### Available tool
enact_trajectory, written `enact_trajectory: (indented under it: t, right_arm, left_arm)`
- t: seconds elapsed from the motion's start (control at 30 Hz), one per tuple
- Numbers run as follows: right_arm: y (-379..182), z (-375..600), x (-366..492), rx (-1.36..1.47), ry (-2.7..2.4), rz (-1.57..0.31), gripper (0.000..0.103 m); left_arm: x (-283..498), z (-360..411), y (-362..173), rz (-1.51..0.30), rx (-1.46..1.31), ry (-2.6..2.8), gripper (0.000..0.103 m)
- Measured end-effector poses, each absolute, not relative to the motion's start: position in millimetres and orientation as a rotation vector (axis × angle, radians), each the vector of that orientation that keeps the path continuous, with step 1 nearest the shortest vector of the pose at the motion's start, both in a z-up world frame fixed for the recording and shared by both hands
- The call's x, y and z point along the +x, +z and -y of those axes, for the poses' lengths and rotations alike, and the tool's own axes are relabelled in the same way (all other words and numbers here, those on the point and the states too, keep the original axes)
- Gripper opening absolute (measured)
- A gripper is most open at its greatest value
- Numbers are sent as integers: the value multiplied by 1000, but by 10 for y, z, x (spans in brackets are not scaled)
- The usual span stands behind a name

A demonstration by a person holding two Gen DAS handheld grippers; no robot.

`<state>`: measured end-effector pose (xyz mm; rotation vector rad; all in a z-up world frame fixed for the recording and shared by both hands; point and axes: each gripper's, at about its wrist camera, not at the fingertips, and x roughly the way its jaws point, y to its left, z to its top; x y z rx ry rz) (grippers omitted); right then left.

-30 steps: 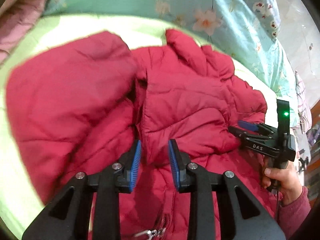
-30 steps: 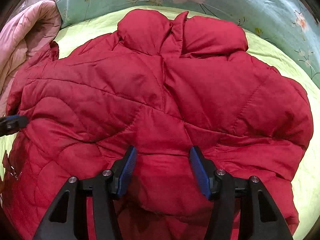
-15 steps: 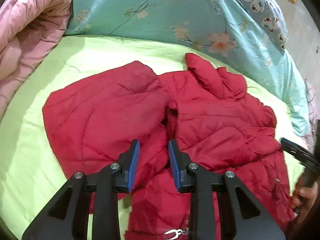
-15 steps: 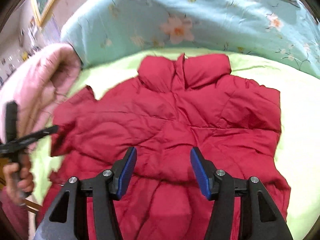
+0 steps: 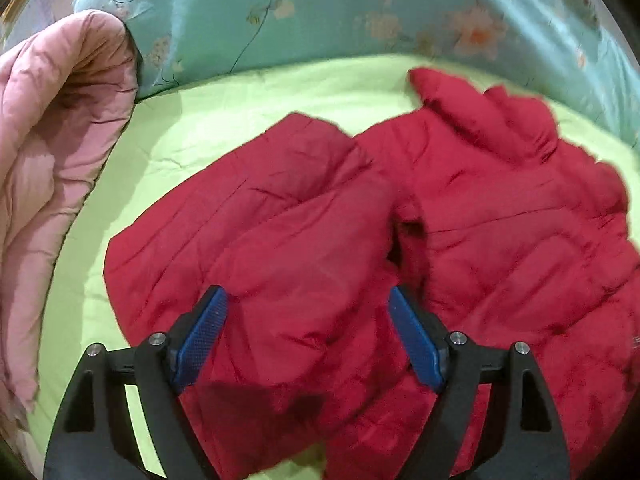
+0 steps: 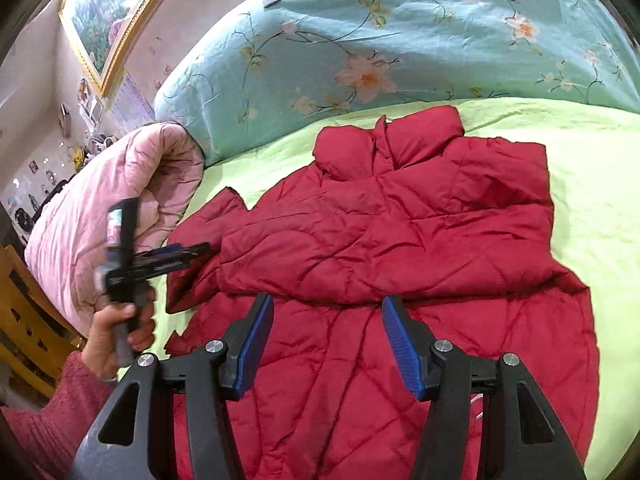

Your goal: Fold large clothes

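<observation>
A red quilted jacket (image 6: 400, 240) lies spread on the green bed sheet (image 6: 592, 168), collar toward the pillows, with a sleeve folded across its body. In the left wrist view the jacket (image 5: 460, 240) fills the middle and right. My left gripper (image 5: 308, 336) is open and empty, hovering above the folded sleeve. It also shows in the right wrist view (image 6: 192, 250), blurred, at the jacket's left edge. My right gripper (image 6: 328, 344) is open and empty above the jacket's lower body.
A rolled pink quilt (image 5: 52, 168) lies along the left side of the bed, also in the right wrist view (image 6: 104, 220). A teal floral duvet (image 6: 400, 52) is piled at the head. A wooden chair (image 6: 24, 320) stands left of the bed.
Both grippers have pulled back and up from the jacket. The left gripper's jaws were narrow and have opened wide. The right gripper stayed open.
</observation>
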<state>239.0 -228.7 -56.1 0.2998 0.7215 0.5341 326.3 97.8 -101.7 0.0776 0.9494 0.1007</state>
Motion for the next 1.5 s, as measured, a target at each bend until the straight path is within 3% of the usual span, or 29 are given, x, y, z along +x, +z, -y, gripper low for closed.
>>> enact_trajectory:
  t: [0.13,0.17,0.2,0.23,0.27,0.33,0.63,1.07,1.23,1.5]
  right_arm:
    - [-593,2277,2382,307,528,-728,59]
    - [-604,2274,2381,307,526,-734,59]
    - [-615,2265,2387,305,525,-738,59]
    - [-624,2263,2389,306,524,-742,59]
    - [-632,2260,2391,309,524,-744,59]
    - [-643,2248,2392,308,523,-744,59]
    - [-599,2221,2403,320,537,-721,59]
    - [-569,2462,2383,361,499,-699,59]
    - [-580,2667,2401,417,485,-690,59]
    - [-546,3022,2459,492,440,-664,59]
  left_arm:
    - [3423,-1059,-1084,-958,44,97,83]
    - [3452,-1103,-1084,-953,16,91,77]
    - [3466,-1123,-1081,-951,-7,84,66]
    - [3481,-1183,-1078,-957,-53,58,38]
    - [3491,-1235,-1073,-961,-98,36,23]
    - [3446,-1347,-1014,-937,-182,17,12]
    - [3144,-1508,-678,-818,-346,-17,10]
    - [2865,-1118,27,-642,-382,-152,10]
    - [2868,-686,270,-591,-330,-245,9]
    - [3038,196,174,-620,-259,-384,9]
